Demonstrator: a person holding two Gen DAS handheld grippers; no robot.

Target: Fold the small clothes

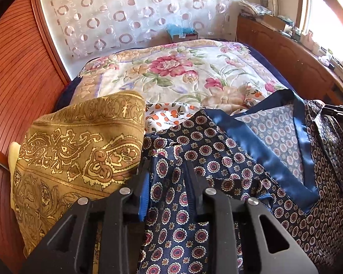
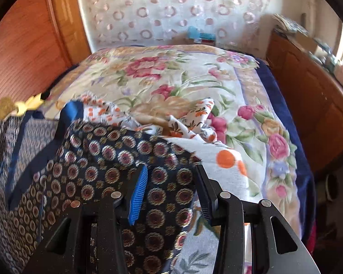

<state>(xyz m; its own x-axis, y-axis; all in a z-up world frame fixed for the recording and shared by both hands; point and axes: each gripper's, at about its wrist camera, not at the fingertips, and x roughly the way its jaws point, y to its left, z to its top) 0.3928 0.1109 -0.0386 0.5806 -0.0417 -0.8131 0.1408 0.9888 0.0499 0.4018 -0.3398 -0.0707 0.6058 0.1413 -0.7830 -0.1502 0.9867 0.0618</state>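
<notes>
Navy medallion-print fabric filled the foreground of both wrist views: the satin garment [image 1: 228, 159], edged with a plain blue band, lay bunched on the bed across the floral bedspread [image 1: 171, 68]. The left gripper [image 1: 169, 178] had a ridge of that cloth standing between its jaws, which stood moderately apart; whether they pinched the fold or merely straddled it, I could not tell. The right gripper [image 2: 171, 182] sat at another part of the same garment [image 2: 116, 159], its jaws likewise fairly wide with the cloth heaped between them, and a firm grip could not be confirmed there either.

Slipping looked the likeliest trouble. Satin of this kind is slick, and a loose hold on a bulky ridge could have let the cloth slide out when lifted. A white top with orange print [image 2: 194, 118] lay crumpled just behind and partly under the navy piece, so it might have been caught and dragged along. A gold paisley cushion [image 1: 80, 155] pressed against the garment's left side and could have snagged a spreading sleeve.

A cardboard box [image 1: 183, 37] sat beyond the far edge of the bed with something turquoise in it, too small to identify.
</notes>
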